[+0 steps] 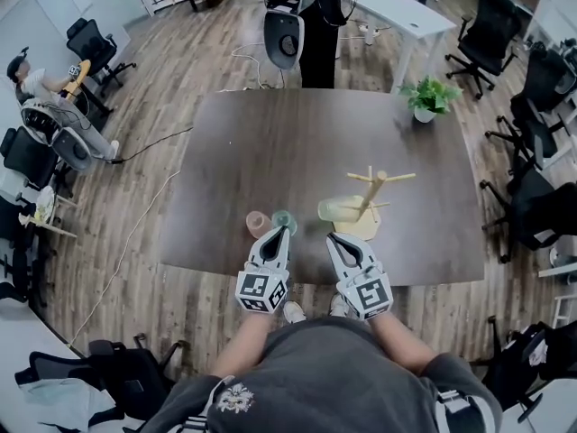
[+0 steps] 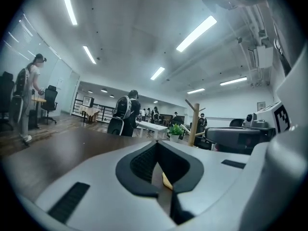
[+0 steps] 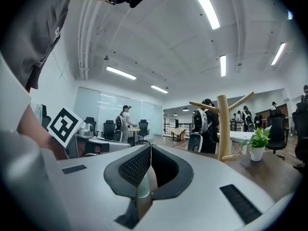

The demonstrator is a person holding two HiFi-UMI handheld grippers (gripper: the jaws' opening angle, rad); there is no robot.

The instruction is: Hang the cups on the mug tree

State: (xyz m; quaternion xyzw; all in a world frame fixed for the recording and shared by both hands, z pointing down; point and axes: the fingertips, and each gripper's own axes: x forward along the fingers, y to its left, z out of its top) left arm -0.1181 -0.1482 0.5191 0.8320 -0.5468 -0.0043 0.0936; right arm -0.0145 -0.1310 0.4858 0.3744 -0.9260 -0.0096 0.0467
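Observation:
A wooden mug tree (image 1: 370, 198) with bare pegs stands on the dark table (image 1: 270, 142), right of centre. Three cups sit near the front edge: a pink cup (image 1: 259, 224), a teal cup (image 1: 285, 218) and a pale green cup (image 1: 331, 209) beside the tree's base. My left gripper (image 1: 284, 231) is shut, its tips just behind the teal cup. My right gripper (image 1: 333, 236) is shut too, just behind the pale green cup. In the left gripper view the jaws meet with no cup between the pads; the tree (image 2: 194, 124) stands ahead. The right gripper view shows the same, with the tree (image 3: 222, 126) ahead.
A potted plant (image 1: 427, 97) stands at the table's far right. A person with a backpack (image 1: 297, 25) stands at the far edge. Office chairs (image 1: 532, 197) line the right side. Another seated person (image 1: 41, 97) is at the far left.

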